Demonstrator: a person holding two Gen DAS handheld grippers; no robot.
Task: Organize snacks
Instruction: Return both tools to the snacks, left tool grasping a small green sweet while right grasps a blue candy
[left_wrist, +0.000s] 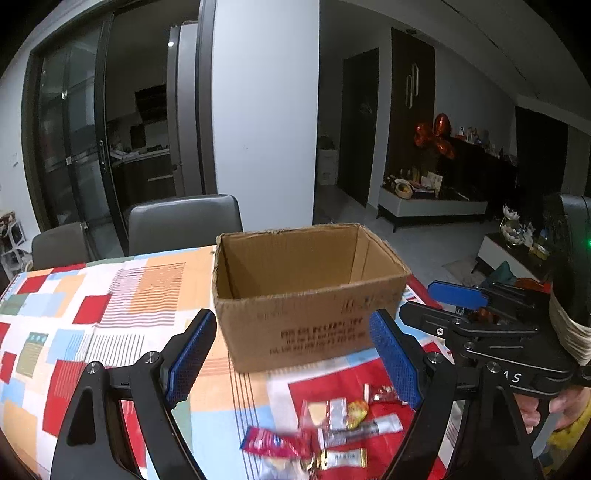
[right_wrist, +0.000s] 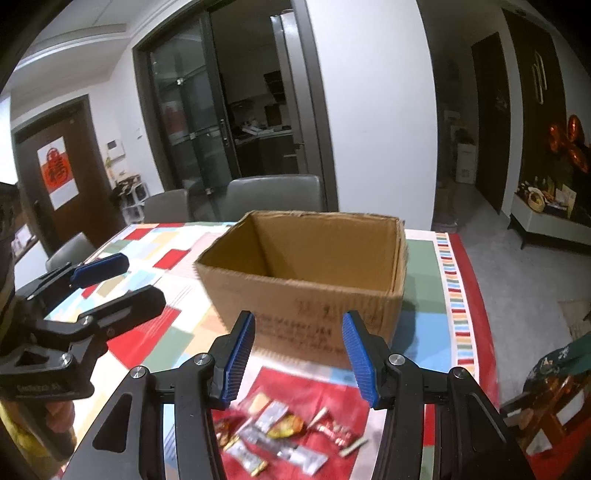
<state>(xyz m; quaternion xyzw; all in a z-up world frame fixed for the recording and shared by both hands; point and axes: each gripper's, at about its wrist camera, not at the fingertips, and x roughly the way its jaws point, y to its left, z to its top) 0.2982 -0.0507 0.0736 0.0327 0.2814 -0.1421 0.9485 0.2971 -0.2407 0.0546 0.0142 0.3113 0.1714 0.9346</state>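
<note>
Left wrist view shows the snacks (left_wrist: 325, 432) — small foil and red wrappers in a loose, blurred heap on the bench's (left_wrist: 74, 314) patchwork cloth, just before an open, empty cardboard box (left_wrist: 306, 295). Left gripper (left_wrist: 293, 362) jaws stand wide; right gripper (right_wrist: 298, 360) jaws stand partly apart — nothing between either pair.

Patchwork-clothed table (left_wrist: 110, 314) bears box (left_wrist: 306, 295), snack packets (left_wrist: 332, 432).

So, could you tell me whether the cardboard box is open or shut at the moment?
Open. The cardboard box stands upright on the table with no flaps across its top, and both views show its bare inner walls. Its floor is hidden.
</note>
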